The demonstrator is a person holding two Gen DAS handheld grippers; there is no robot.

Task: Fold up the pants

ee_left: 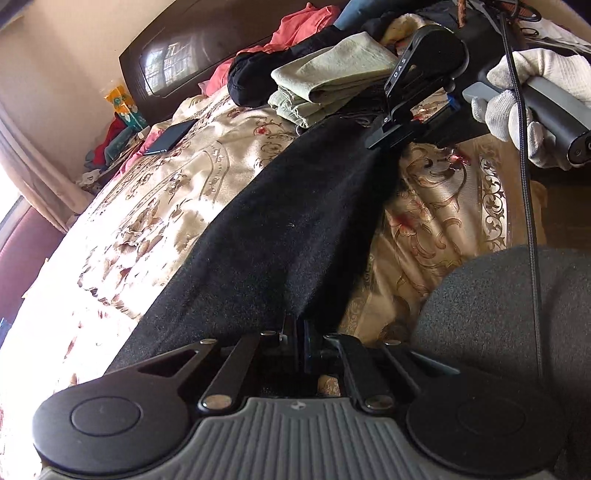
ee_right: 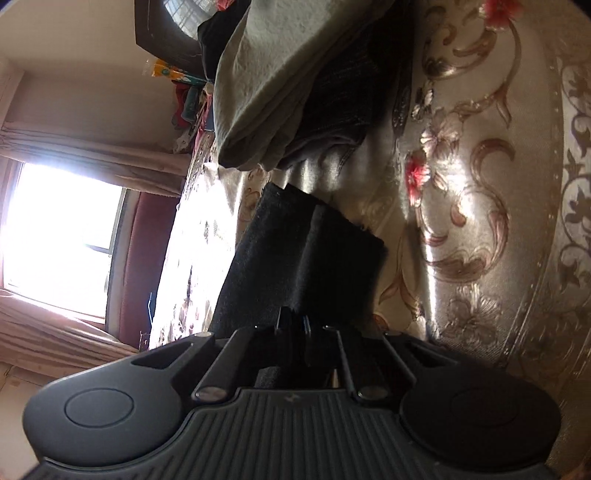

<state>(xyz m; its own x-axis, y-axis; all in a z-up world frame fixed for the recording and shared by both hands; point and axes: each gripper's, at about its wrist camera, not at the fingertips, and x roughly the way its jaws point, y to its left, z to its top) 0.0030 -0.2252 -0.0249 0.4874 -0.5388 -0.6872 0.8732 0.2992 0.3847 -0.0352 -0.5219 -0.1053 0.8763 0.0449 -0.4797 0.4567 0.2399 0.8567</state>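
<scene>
Black pants [ee_left: 280, 221] lie stretched in a long strip across the floral bedspread [ee_left: 162, 199]. My left gripper [ee_left: 300, 332] is shut on the near end of the strip. At the far end, the right gripper [ee_left: 413, 129] is held by a white-gloved hand [ee_left: 517, 110] and pinches the cloth there. In the right wrist view, the right gripper [ee_right: 295, 325] is shut on the black pants [ee_right: 306, 254], whose doubled end lies flat ahead of it on the bedspread [ee_right: 480, 206].
A stack of folded olive and dark garments [ee_left: 332, 81] sits just past the pants' far end, also close ahead as the folded stack [ee_right: 288, 85]. A black phone [ee_left: 170, 136], red clothes [ee_left: 299, 26] and the dark headboard [ee_left: 177, 59] lie beyond. A grey-trousered leg [ee_left: 498, 314] is at right.
</scene>
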